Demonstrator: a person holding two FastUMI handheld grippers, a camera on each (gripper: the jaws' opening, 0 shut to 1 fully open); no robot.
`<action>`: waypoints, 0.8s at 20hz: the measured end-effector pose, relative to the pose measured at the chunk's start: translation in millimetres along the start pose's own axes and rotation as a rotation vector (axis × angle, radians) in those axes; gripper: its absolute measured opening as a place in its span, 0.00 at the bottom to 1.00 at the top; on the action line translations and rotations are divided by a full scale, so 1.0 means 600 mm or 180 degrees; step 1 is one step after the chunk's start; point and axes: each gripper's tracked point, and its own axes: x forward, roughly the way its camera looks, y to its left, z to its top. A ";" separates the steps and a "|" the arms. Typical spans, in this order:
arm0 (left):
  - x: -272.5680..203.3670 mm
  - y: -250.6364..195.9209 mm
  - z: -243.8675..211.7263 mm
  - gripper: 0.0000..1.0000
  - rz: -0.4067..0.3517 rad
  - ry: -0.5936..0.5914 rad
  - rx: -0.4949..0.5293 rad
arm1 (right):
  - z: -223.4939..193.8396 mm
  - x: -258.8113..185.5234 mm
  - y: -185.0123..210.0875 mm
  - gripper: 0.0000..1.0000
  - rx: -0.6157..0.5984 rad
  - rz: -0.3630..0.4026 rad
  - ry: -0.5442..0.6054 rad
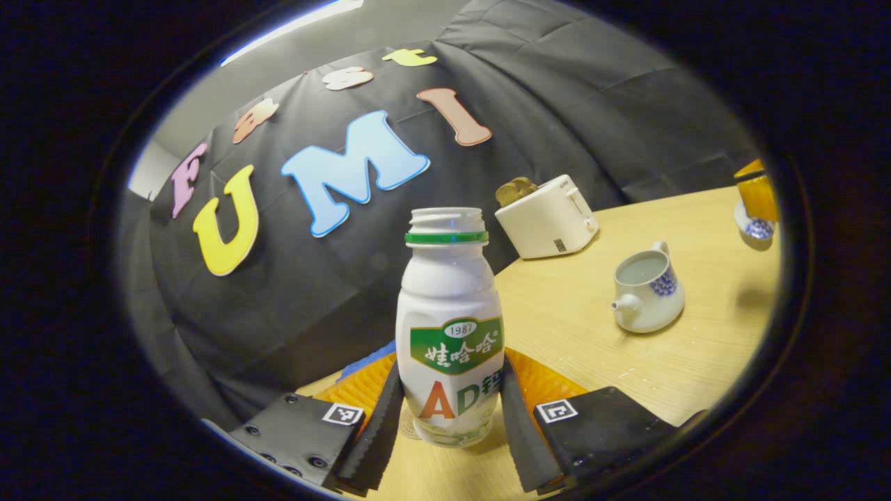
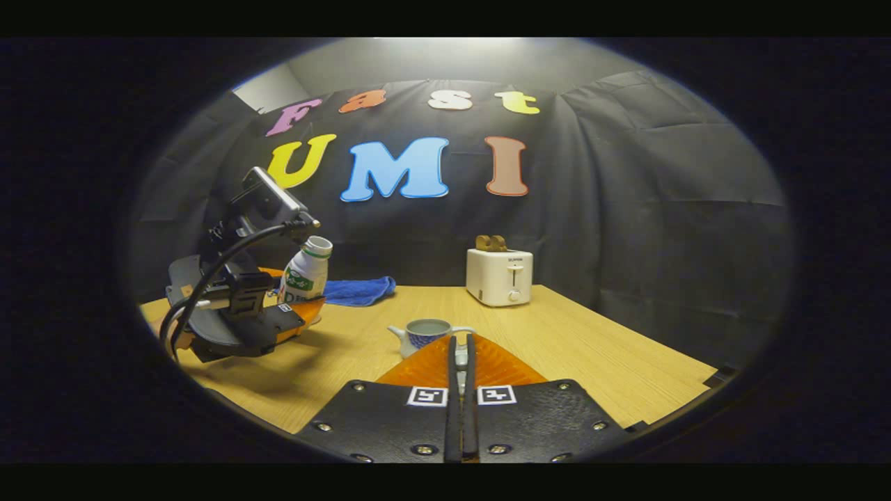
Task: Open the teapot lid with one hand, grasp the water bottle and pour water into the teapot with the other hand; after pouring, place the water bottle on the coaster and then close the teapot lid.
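Dim booth, lit from overhead: a bright strip glows along the ceiling in the left gripper view. The tabletop (image 2: 571,348) is evenly lit with soft shadows. Fisheye bending curves its edges; both views stay reasonably sharp, darkening toward the rim.

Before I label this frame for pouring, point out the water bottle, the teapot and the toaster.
water bottle (image 1: 449,327): left gripper view, on its label.
teapot (image 1: 651,296): left gripper view, on its white body.
toaster (image 2: 498,278): right gripper view, on its front face.
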 end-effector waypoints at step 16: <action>0.058 -0.087 0.008 0.80 -0.0138 0.0080 0.1357 | -0.021 -0.036 -0.052 0.01 -0.0179 -0.0179 -0.0020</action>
